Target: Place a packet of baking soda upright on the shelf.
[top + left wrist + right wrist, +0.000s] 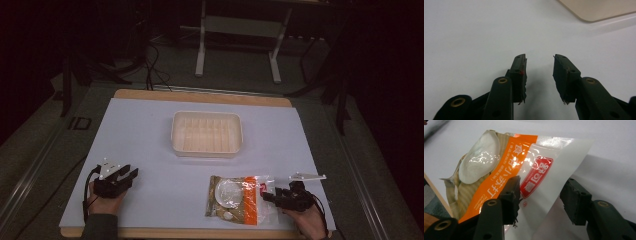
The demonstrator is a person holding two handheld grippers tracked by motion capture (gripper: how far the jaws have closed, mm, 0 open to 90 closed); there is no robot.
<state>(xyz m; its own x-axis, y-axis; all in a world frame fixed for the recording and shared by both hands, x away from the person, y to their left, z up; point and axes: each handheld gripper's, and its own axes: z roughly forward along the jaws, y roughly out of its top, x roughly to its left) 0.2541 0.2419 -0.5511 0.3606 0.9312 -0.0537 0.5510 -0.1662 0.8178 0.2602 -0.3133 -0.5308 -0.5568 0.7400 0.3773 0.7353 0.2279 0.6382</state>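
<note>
A clear food bag (234,195) with an orange band, red label and a round white piece inside lies flat at the front right of the white table cover. In the right gripper view the bag (499,167) reaches toward me and its clear sealed end lies between my jaws. My right gripper (267,194) (541,182) stands open astride that end, and the pads do not press on it. My left gripper (131,173) (539,58) rests at the front left, open, with only bare white cover between its fingers.
A cream plastic tray (207,116) with a ribbed floor sits at the table's middle, farther back; its corner (599,10) shows in the left gripper view. The wooden table edge (200,233) runs just below both hands. Metal stand legs (200,55) rise beyond the table.
</note>
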